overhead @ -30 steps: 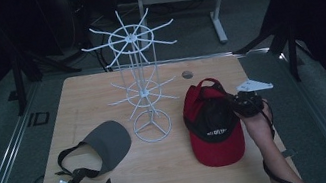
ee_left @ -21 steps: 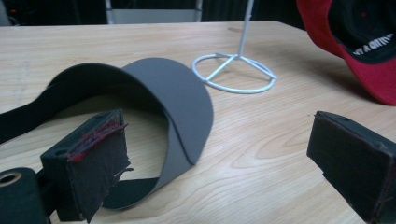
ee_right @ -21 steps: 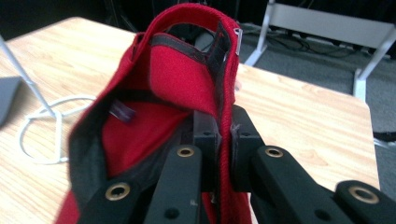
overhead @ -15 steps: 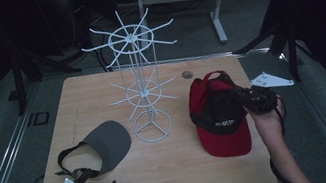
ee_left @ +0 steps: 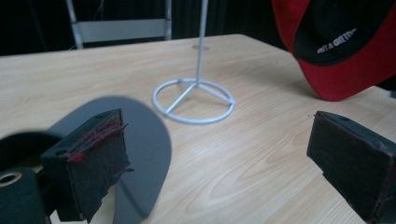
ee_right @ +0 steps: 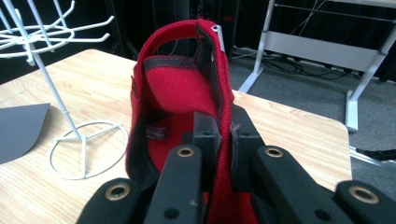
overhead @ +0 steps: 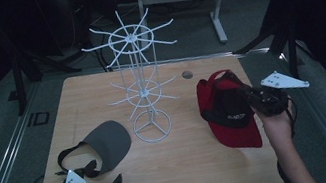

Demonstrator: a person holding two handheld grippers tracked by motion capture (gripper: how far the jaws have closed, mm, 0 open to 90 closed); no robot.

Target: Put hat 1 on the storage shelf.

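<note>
Lifted since before, red cap (overhead: 229, 110) hangs brim-down from right gripper (overhead: 253, 101).

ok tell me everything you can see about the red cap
The red fabric baseball cap has a black front panel with small white lettering, too small to read, a curved red brim and an open strap arch at the back. Inside it shows a dark sweatband and a small tag. The right gripper is shut on its side wall. It hangs tilted over the right side of the wooden table, brim toward the person, and looks lifted off the top.

White lettering on red cap (ee_left: 345, 42), illegible
</note>
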